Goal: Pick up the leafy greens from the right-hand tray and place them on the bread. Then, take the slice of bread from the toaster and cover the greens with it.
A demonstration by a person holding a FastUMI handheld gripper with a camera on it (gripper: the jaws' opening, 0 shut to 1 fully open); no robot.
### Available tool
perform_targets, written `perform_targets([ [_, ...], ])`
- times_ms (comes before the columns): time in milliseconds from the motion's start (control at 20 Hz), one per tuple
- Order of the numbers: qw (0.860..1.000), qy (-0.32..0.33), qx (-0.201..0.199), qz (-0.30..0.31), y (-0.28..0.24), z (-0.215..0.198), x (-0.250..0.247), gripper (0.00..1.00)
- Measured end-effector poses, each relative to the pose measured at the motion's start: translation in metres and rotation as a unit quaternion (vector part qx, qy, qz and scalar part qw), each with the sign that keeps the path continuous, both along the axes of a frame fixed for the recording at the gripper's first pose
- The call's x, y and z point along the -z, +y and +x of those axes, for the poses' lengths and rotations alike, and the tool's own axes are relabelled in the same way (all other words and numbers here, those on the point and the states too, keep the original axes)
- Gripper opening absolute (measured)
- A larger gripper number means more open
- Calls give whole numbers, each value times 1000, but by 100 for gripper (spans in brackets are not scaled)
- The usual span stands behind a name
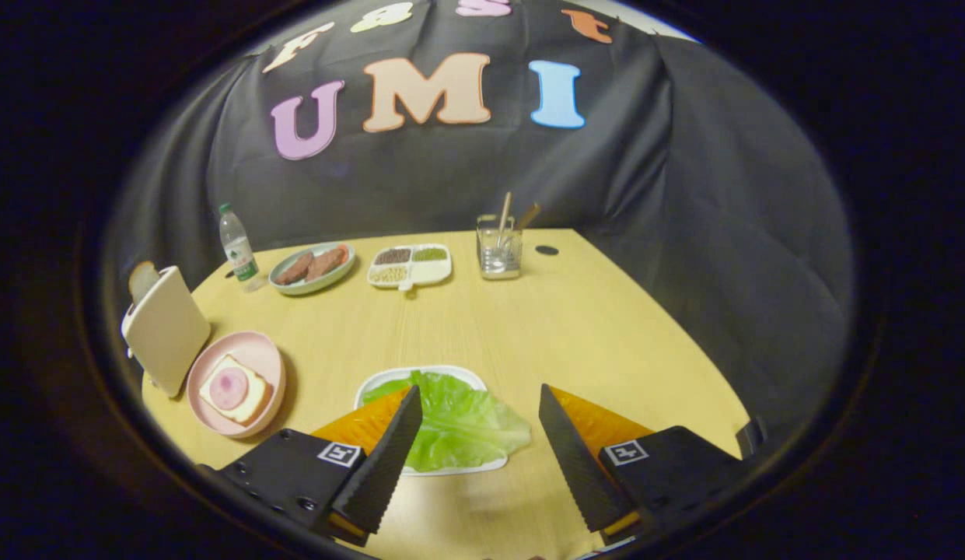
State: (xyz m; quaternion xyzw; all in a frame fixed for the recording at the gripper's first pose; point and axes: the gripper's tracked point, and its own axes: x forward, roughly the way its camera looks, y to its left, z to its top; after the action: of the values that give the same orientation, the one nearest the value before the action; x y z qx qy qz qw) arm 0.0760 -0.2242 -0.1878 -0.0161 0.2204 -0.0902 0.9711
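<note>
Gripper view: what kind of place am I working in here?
Probably a staged kitchen-table booth: black cloth wall behind a wooden table set with a toaster, lettuce tray and a pink plate. The gripper is open over the lettuce.

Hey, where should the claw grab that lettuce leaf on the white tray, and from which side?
Probably the leaf's free edge. The lettuce leaf lies flat on the white tray, its ruffled right lobe spilling past the rim toward the table. The claw is open, fingers straddling the leaf. Coming down from above and pinching that overhanging lobe looks easiest, since the tray doesn't back it.
</note>
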Motion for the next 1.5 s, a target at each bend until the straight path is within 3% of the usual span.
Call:
perform_targets([
  [550,997,72,-11,22,-16,14,60,97],
  [1250,997,73,-6,-8,-14,15,52,13],
  [1350,998,60,-5,-23,-16,17,44,4],
  [1500,998,53,-19,-16,-5,16,34,4],
])
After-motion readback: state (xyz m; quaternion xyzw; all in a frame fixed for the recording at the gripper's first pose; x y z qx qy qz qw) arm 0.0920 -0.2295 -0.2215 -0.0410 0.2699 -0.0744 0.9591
